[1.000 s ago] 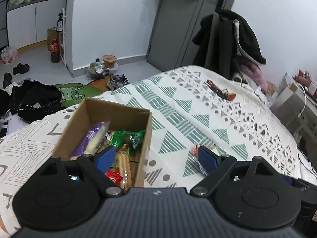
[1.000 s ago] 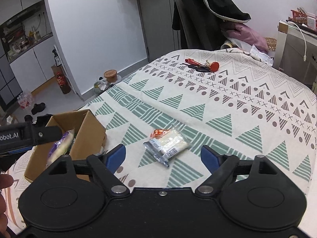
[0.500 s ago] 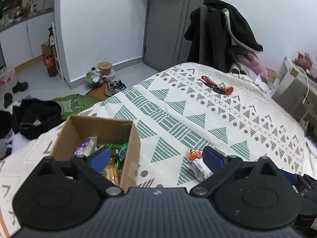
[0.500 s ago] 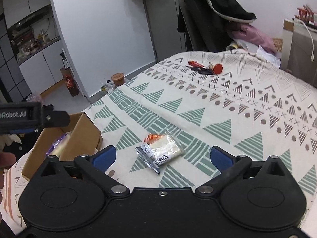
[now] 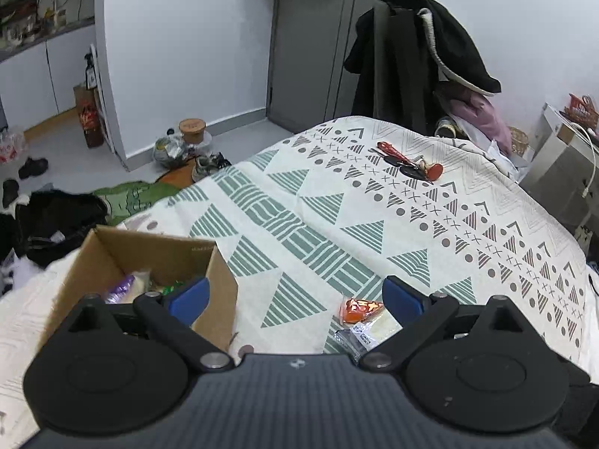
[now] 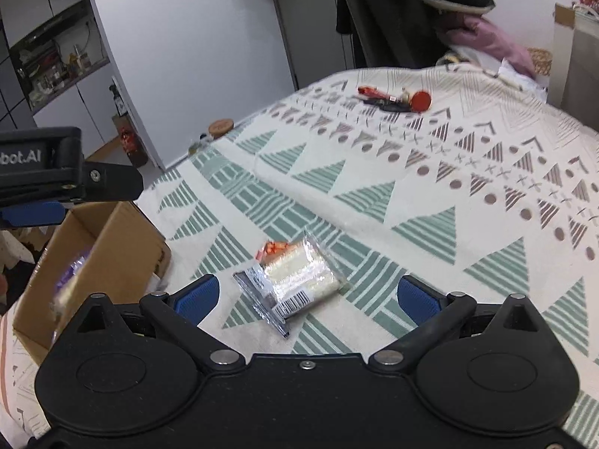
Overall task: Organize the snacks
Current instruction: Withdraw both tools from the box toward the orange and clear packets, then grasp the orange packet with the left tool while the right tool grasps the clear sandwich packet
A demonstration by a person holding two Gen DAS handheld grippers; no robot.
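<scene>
A clear snack packet [image 6: 295, 278] with white contents, an orange corner and a barcode lies on the patterned bedspread [image 6: 411, 172], between the fingers of my open right gripper [image 6: 306, 297]. In the left wrist view the same packet [image 5: 361, 318] shows partly behind the right blue pad. A brown cardboard box [image 5: 157, 258] holds several snacks, among them a purple-and-white pack [image 5: 125, 286]. My left gripper [image 5: 295, 295] hangs open and empty above the box's right wall. From the right wrist camera the box [image 6: 101, 254] sits at the left, with the left gripper [image 6: 45, 183] above it.
Red keys with a keyring [image 5: 408, 162] lie far across the bed. A dark coat [image 5: 419, 56] hangs on a chair beyond it. Shoes, a black bag [image 5: 56, 224] and jars litter the floor at left. A white cabinet [image 5: 561, 161] stands at right.
My left gripper has pulled back and up from the box. My right gripper has moved closer to the snack packet and opened wider around it.
</scene>
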